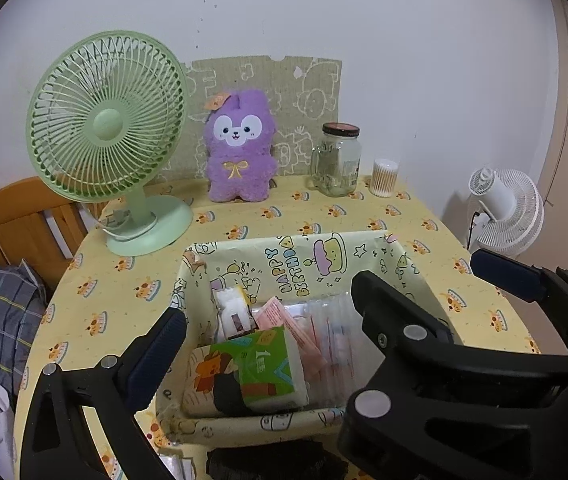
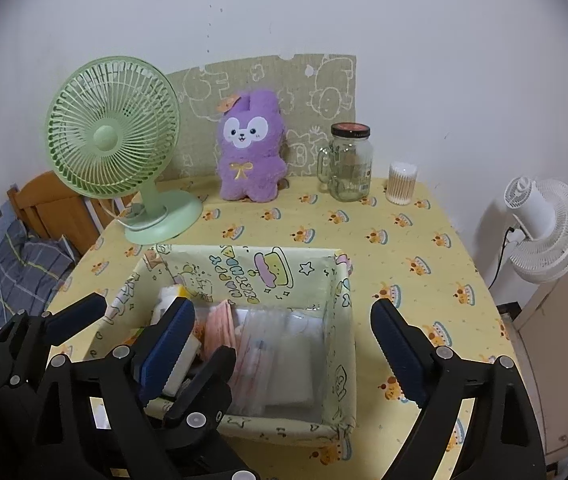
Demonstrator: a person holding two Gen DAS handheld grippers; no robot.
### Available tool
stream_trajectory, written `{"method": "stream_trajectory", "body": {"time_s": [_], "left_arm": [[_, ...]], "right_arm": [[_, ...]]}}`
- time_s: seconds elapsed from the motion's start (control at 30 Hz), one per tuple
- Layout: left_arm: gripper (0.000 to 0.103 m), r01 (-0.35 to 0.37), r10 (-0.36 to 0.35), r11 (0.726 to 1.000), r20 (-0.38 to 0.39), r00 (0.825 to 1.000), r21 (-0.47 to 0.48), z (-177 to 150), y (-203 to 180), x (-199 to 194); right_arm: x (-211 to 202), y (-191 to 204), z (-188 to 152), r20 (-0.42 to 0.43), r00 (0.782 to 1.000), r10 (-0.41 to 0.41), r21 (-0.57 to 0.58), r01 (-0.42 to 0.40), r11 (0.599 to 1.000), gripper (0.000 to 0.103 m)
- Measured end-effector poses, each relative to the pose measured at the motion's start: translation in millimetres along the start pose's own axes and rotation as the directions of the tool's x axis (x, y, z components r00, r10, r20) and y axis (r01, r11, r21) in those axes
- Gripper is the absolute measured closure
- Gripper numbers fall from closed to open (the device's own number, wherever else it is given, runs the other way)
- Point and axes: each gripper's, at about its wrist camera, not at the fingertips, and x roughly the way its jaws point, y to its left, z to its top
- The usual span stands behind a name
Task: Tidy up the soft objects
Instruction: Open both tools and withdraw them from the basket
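tissue pack (image 1: 268, 364) lies in the box (image 1: 244, 252) (both grippers' fingers (image 2: 396, 344) spread wide, pinching nothing).

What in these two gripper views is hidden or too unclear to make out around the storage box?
- Left wrist view: the box right side, hidden behind the right gripper.
- Right wrist view: the box's left contents, covered by the left gripper and one finger of the right gripper.
- Left wrist view: a dark object at the bottom, cut off by the edge.
- Both views: print on the green tissue pack, too small to read.
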Motion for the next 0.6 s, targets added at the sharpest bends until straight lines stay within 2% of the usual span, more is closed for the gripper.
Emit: {"method": "stream_trajectory", "body": {"time_s": [0.6], "left_arm": [[0.001,-0.009,0.008,1.000,0.071,0.997,0.009,-5.0,-5.2,-47.4]], "right_arm": [[-50.5,4.9,-6.9,0.065,0.998,0.000,0.006,0.000,1.000,0.011]]}}
